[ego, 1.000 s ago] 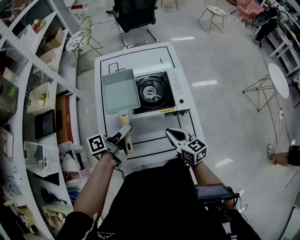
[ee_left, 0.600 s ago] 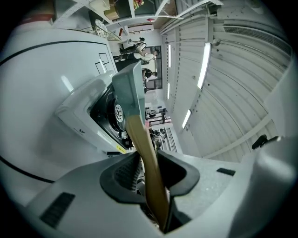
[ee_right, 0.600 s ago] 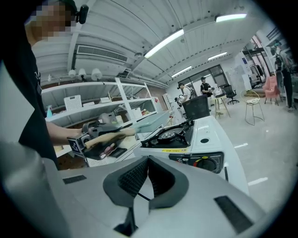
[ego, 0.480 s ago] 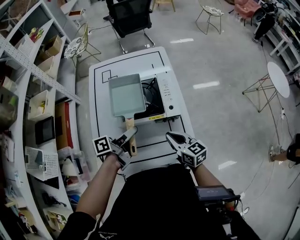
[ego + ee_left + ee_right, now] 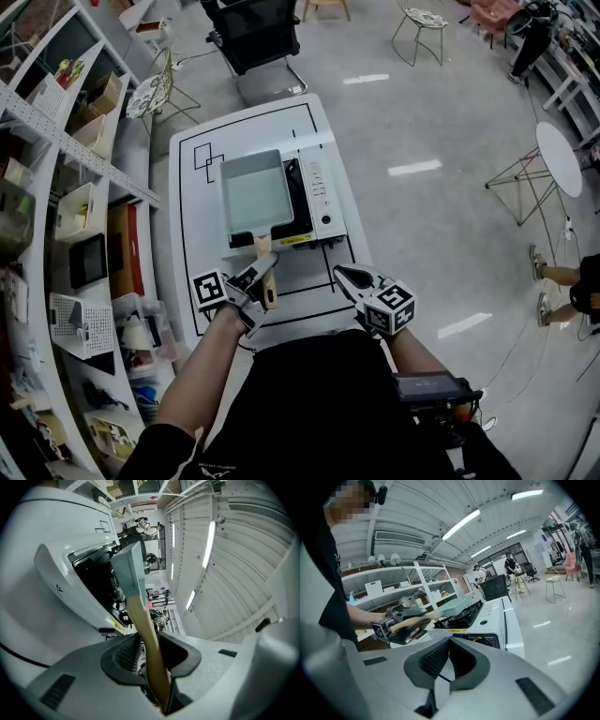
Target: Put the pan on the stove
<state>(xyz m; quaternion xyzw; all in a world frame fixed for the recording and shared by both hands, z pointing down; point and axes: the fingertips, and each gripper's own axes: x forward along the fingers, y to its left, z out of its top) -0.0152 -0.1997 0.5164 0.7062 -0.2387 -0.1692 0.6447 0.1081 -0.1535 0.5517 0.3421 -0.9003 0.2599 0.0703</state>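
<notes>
Gripping the pan [image 5: 255, 190] by its wooden handle [image 5: 262, 249], the left gripper [image 5: 265, 271] held it out over the stove [image 5: 321, 195], w/ its fingers [image 5: 123, 654] clamped on either side of the handle near the free end. The left gripper view showed the handle running straight up btwn the two dark pads, both pressed vs. the wood.

The pan, pale grey-green and rectangular, lay over the burner side of the stove and hid most of the black top. Only a black strip and the white control panel showed to its right. Its left side hung past the stove, over the surface [image 5: 192, 234]. In the right gripper view the pan looked raised a little above the burner grate [image 5: 462, 618], approx. level, though contact at its far side couldn't be judged. The handle pointed back toward the near edge of the surface.

The stove stood about mid-surface, closer to the right edge than the left, among black lines marked on the white top.

The right gripper [image 5: 343, 274] hung over the near right part of the surface, just short of the stove's near right corner, touching nothing. Its fingers [image 5: 432, 660] met at the tips, w/ nothing btwn them.

Shelves [image 5: 66, 187] w/ boxes ran along the left of the surface, and a black chair [image 5: 255, 33] stood beyond the far edge.
</notes>
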